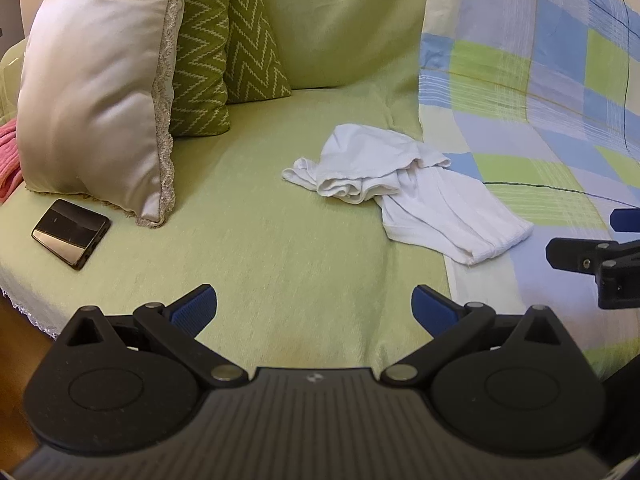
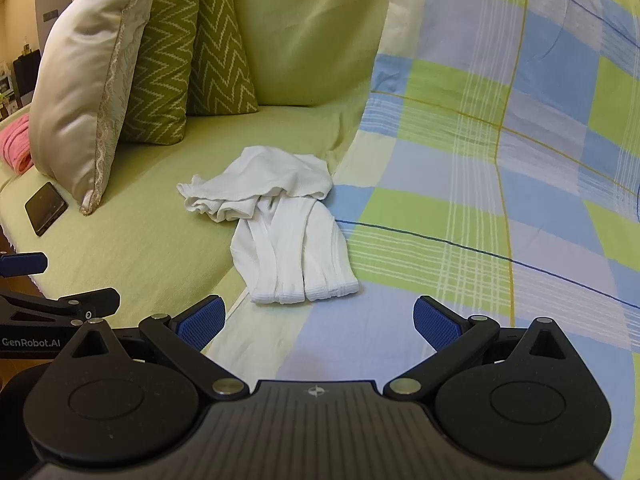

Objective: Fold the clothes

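Sofa (image 2: 160, 248) holds crumpled white garment (image 2: 276, 232); checked sheet (image 2: 500, 160) beside.

White garment (image 2: 276, 224) lies crumpled — straddling green sofa cover (image 2: 160, 248) and checked sheet (image 2: 480, 200).

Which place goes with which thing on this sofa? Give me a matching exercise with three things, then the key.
Things:
1. white garment
2. phone
3. pink cloth

Places:
A. far left edge, behind the cream pillow
B. flat on the seat, just in front of the cream pillow
C. straddling the green cover and the checked blanket

Pairs: 1-C, 2-B, 3-A
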Motion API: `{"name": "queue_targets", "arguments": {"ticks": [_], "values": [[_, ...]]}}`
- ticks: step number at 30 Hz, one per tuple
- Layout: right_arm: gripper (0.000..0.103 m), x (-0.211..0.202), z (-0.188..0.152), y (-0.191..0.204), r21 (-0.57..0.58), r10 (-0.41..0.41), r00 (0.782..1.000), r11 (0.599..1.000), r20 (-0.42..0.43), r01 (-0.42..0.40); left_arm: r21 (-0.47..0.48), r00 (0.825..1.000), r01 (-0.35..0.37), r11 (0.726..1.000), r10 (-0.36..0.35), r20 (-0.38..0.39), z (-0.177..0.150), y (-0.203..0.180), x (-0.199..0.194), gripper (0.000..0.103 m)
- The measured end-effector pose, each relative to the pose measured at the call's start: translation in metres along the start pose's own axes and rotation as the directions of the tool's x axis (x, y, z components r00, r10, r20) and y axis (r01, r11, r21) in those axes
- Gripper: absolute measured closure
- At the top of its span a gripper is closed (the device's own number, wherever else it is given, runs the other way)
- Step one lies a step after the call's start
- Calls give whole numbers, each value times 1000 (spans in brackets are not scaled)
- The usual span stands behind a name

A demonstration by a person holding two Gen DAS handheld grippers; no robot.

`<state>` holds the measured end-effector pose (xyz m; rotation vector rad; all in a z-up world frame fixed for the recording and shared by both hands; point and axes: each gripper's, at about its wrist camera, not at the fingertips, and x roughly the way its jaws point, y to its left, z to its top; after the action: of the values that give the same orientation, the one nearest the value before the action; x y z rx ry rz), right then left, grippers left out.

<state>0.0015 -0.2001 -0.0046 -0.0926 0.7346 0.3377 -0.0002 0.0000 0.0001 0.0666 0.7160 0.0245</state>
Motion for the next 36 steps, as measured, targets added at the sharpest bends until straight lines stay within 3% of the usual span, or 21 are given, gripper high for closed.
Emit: {"name": "queue_targets", "arguments": {"ticks": [5,12,36], "values": [[0,0,1,-1,5,4,1000,1000,2,-4,-16,1000,25,1000,-25,10,-4,10,-2,1],[0,-1,1,-4,12,8,1000,1000,-1,-8,9,1000,-15,1000,15,-11,0,-9,3,1],[0,0,0,-2,8,-1,1000,1000,-4,1,24,1000,6,1000,-6,-23,-2,-8,5,1]]}}
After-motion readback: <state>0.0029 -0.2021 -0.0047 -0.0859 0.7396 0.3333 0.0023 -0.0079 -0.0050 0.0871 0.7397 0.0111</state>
